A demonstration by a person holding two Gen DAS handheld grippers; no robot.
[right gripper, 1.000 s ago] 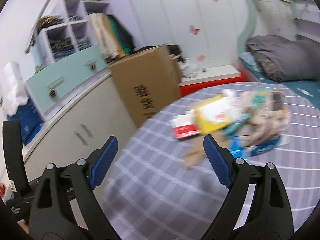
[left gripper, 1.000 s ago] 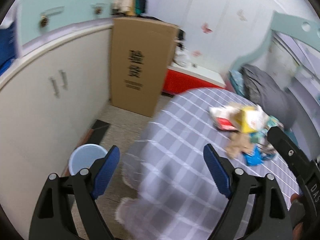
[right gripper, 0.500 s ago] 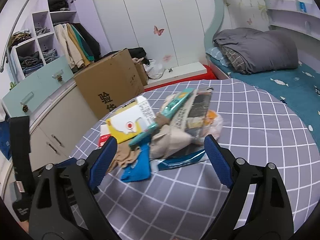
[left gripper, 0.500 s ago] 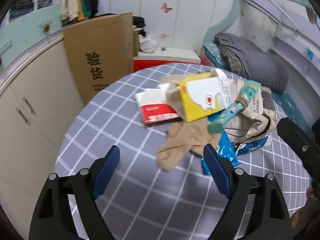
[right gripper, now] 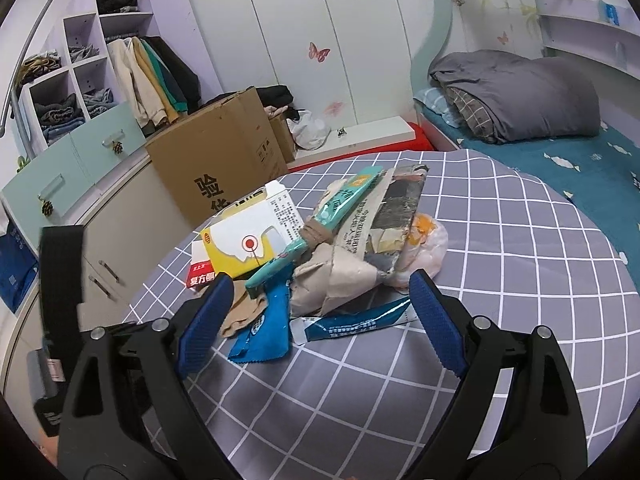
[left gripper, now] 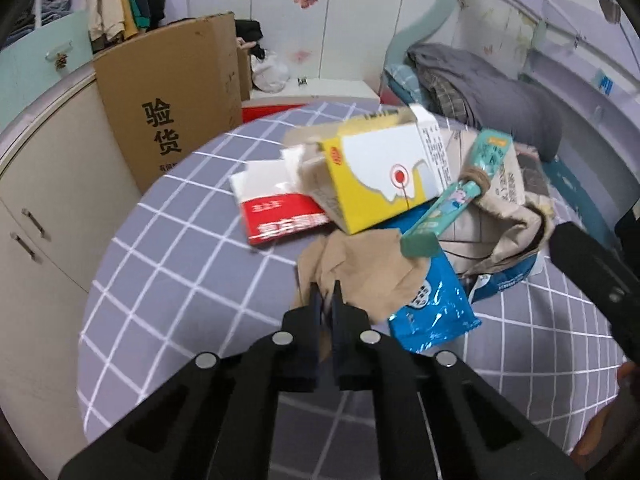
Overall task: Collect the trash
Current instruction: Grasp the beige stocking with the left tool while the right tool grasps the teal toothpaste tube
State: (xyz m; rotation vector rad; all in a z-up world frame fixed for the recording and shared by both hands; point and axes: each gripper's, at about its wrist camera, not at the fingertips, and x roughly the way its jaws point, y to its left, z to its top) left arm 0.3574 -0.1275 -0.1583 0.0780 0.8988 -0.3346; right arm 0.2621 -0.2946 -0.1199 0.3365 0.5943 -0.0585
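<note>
Trash heap on the checked bench [left gripper: 168,280], seen from left wrist, then right

Left wrist: left tongs [left gripper: 325,300] just snapped closed, clenched on the near edge of the tan stocking [left gripper: 360,272]; beside it the blue foil packet [left gripper: 436,312], behind it the yellow carton [left gripper: 380,176] and red-and-white box [left gripper: 276,208]. Right wrist: right tongs [right gripper: 320,312] released, spread wide near the crumpled paper [right gripper: 344,276], touching nothing; cardboard box [right gripper: 216,160] beyond the bench
</note>
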